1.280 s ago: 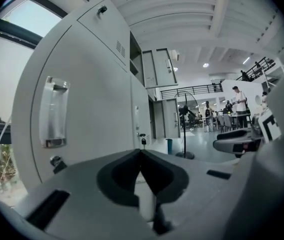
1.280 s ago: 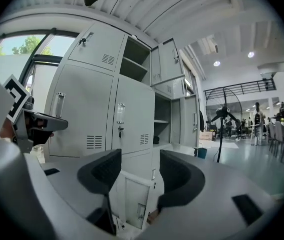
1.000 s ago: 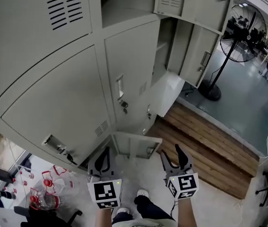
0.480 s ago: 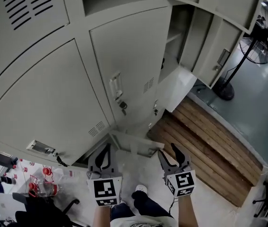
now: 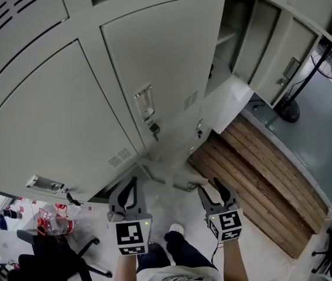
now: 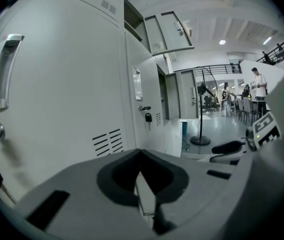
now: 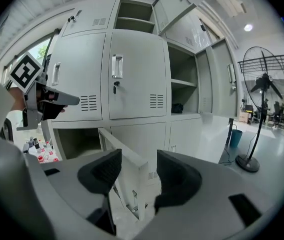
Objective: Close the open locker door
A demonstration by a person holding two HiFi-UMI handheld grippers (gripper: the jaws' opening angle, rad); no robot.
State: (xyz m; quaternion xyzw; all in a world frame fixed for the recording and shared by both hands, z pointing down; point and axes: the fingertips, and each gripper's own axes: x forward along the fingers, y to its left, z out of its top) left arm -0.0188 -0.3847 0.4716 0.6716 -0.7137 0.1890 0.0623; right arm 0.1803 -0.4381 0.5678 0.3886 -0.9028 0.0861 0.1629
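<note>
Open locker door (image 5: 167,174): bottom row, swung out toward near side, just beyond both grippers. Left gripper (image 5: 132,184): jaws pressed together, empty. Right gripper (image 5: 211,187): jaws spread, door edge in line with gap.

The lockers (image 5: 95,98) fill the upper left and centre of the head view. The open door (image 5: 168,174) juts out from the bottom row at lower centre. Just below it are the left gripper (image 5: 132,183) and, to its right, the right gripper (image 5: 211,186). Planks (image 5: 253,180) lie at the right, a fan stand (image 5: 288,109) at the upper right, and bottles (image 5: 51,230) at the lower left.
</note>
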